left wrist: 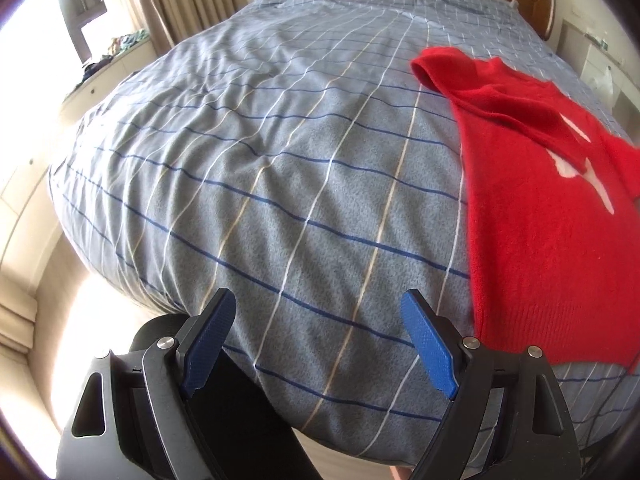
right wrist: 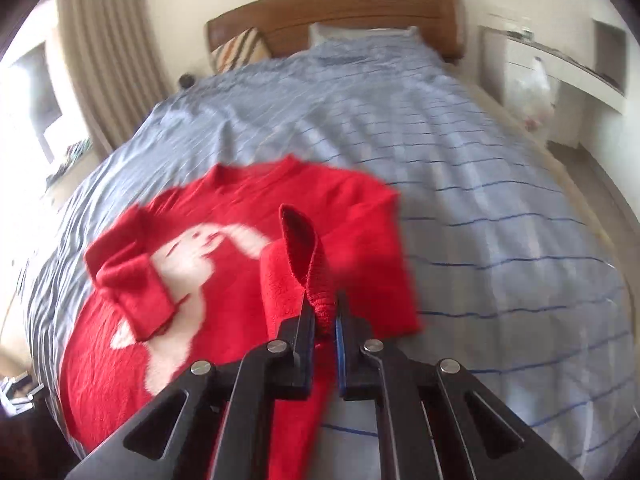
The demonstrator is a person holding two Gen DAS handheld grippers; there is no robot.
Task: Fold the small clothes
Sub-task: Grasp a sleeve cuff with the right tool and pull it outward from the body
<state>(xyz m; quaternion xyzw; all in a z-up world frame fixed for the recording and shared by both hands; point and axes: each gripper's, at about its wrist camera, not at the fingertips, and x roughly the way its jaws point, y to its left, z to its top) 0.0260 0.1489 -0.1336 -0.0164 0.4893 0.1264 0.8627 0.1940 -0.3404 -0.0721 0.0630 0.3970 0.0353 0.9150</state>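
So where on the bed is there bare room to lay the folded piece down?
Bare duvet runs from the red sweater to the window-side edge, and from the sweater's collar up to the pillows. The strip toward the white desk is also free. Crowded: the sweater's patch, its cuff pinched in the right gripper.

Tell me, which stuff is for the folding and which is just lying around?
For the folding:
red sweater
its sleeve cuff, pinched in the right gripper
left gripper, open and empty
checked bedspread

Just there:
striped pillow
curtain
headboard
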